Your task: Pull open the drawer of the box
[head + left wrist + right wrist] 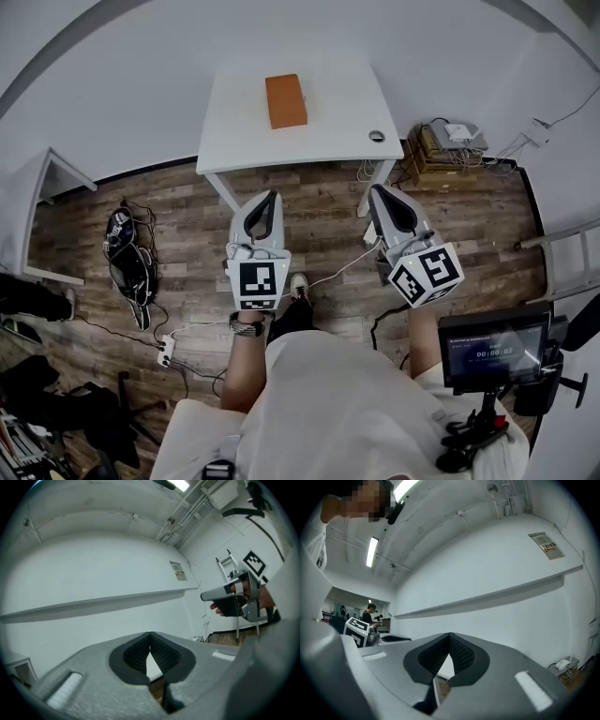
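Note:
An orange-brown box (286, 100) lies on the far half of a small white table (328, 131); from above its drawer cannot be made out. My left gripper (269, 195) and right gripper (379, 191) hang side by side over the wooden floor, just short of the table's near edge and well clear of the box. Both point towards the table. In the left gripper view the jaws of the left gripper (150, 635) meet at their tips with nothing between them. The right gripper (449, 636) looks the same in its own view, shut and empty. Both gripper views show mostly white wall.
The table has a round cable hole (377, 136) at its near right corner. Cardboard boxes with adapters (442, 148) sit on the floor to its right, beside a ladder (562, 246). A dark bag with cables (128, 262) and a power strip (166, 351) lie at left.

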{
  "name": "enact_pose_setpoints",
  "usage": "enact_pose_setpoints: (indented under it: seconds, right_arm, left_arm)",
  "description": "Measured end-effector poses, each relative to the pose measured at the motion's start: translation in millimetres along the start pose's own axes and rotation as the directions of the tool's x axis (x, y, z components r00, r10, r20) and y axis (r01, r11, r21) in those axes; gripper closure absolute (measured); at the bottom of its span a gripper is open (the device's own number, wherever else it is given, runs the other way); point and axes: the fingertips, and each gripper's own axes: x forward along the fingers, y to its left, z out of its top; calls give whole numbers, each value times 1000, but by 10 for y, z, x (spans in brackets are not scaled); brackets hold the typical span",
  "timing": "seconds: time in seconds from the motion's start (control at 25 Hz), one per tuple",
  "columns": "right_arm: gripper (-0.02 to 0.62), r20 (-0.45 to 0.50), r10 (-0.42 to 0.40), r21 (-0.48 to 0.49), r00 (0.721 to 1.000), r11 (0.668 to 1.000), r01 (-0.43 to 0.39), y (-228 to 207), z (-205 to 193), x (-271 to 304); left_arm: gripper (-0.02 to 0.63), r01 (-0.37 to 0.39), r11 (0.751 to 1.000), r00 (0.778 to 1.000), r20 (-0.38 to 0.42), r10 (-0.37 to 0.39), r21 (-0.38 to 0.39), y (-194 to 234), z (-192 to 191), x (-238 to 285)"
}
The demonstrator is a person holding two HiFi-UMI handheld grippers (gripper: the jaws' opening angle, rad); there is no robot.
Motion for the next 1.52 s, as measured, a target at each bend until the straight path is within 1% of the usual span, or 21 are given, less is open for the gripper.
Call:
enact_pose_setpoints:
  seconds: [0.12, 0.24, 0.4, 0.6, 0.72, 0.92, 1.04, 1.2, 1.52]
  right_arm:
    - [604, -5, -5, -24, 1000, 1000, 5, -83, 0, 434]
    - [606, 1, -15, -40, 1000, 999, 15, -211, 56, 849]
    - [604, -17, -12, -31, 1000, 999, 12, -326, 23, 1319]
    - [595, -2, -36, -25, 999, 999, 36, -498, 18, 1840]
    - [595, -39, -48, -24, 998, 999, 47, -631, -103, 2188]
    - [595, -92, -75, 4, 993, 997, 76, -874, -310, 2555]
    - [595, -118, -96, 9, 988, 995, 98, -937, -382, 2631]
    - [595, -134, -102, 12, 986, 994, 104, -989, -466, 2670]
    - [594, -150, -110, 32, 983, 993, 116, -1020, -488, 2684]
  left_arm:
    - [600, 15, 1000, 1000, -11, -15, -15, 282, -63, 331]
    - [600, 37, 999, 999, -9, -37, -13, 532, -72, 702]
    - [600, 48, 999, 999, 1, -48, -17, 833, -100, 1084]
    - [600, 70, 997, 998, 5, -70, -26, 1168, -191, 1521]
    - [600, 79, 996, 997, -3, -79, -30, 1378, -320, 1812]
    - [600, 93, 995, 995, -27, -94, -29, 1554, -499, 2200]
    - [600, 106, 994, 994, -32, -107, -39, 1559, -544, 2291]
    - [600, 118, 992, 992, -34, -120, -46, 1537, -583, 2385]
    - [600, 121, 991, 991, -54, -123, -49, 1524, -633, 2341]
